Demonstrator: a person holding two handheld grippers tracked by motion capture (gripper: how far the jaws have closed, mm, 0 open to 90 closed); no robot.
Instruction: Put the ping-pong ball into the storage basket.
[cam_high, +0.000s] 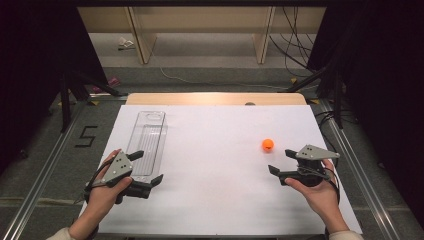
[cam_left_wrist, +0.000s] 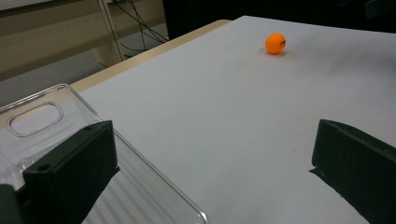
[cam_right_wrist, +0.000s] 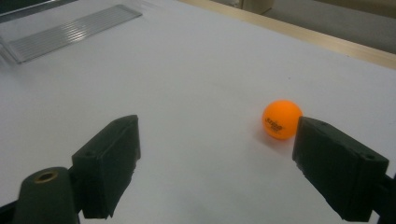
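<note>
Orange ball (cam_high: 268, 145) sits on the white surface (cam_high: 215, 170) toward our right side, resting alone with bare surface all around it. In the right gripper view the ball (cam_right_wrist: 281, 119) lies just beside the inner face of the right-hand finger (cam_right_wrist: 338, 165), slightly ahead of it; we cannot tell whether they touch. Small dark print marks its side.

Our right gripper (cam_high: 282, 163) is held low over the surface, just nearer to us than the ball, with its fingers spread wide and nothing between them. Our right hand (cam_high: 320, 192) grips it from behind.

Our left gripper (cam_high: 147, 167) hovers at the near end of a clear plastic tray (cam_high: 148, 140), which lies lengthwise on the left part of the surface. Its fingers are also spread apart and empty; in the left gripper view one finger (cam_left_wrist: 70, 163) is over the ribbed tray (cam_left_wrist: 32, 116) and the other (cam_left_wrist: 355, 170) over bare surface. The tray has an oval cut-out at its far end.
</note>
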